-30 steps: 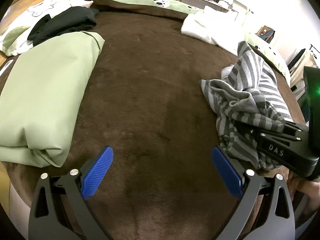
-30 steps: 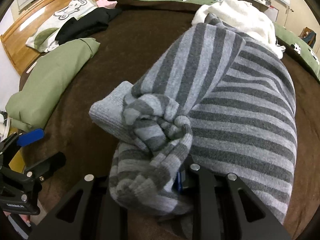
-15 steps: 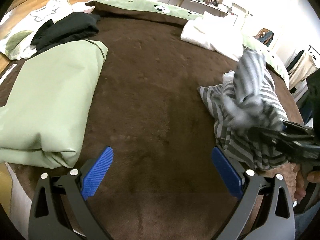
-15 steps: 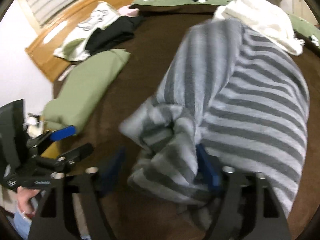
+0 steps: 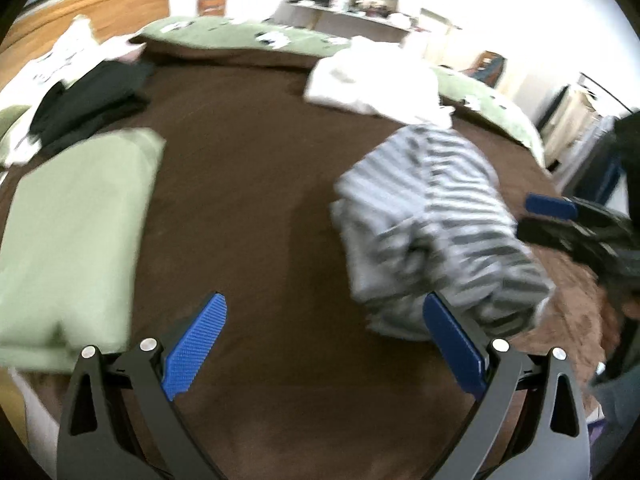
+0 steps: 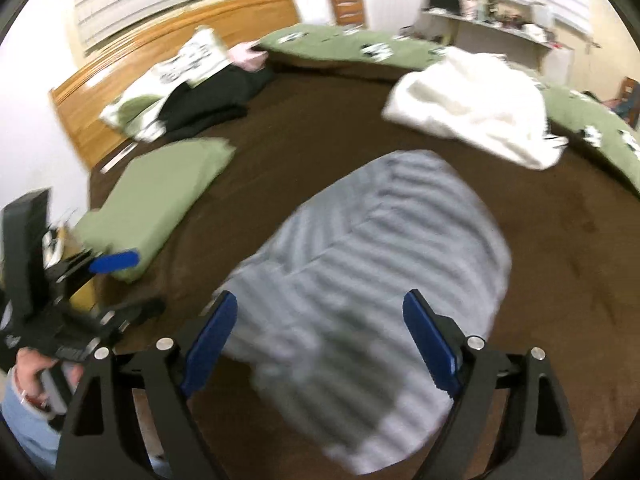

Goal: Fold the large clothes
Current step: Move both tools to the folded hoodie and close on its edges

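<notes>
A grey striped sweater (image 6: 380,248) lies bunched on the brown bed cover (image 5: 248,160), blurred by motion. My right gripper (image 6: 320,300) hovers just above its near end. Its jaws are opening, the sweater shows between and below the blue pads, and neither pad presses on it. In the left wrist view the sweater (image 5: 432,216) is at centre right, with the right gripper (image 5: 528,220) beyond it at the right edge. My left gripper (image 5: 324,304) is open over bare cover, left of the sweater, with nothing in it. It also shows at the left of the right wrist view (image 6: 140,282).
A folded green garment (image 5: 76,220) lies at the left, with a black garment (image 5: 88,100) behind it near the pillows. A white garment (image 6: 472,108) sits past the sweater. A green panda duvet (image 6: 340,44) lines the far edge. The wooden headboard (image 6: 160,60) stands at left.
My right gripper went from shut on the bunched sweater to open and pulled back upward. The sweater dropped onto the cover. The left gripper rose a little, staying open.
</notes>
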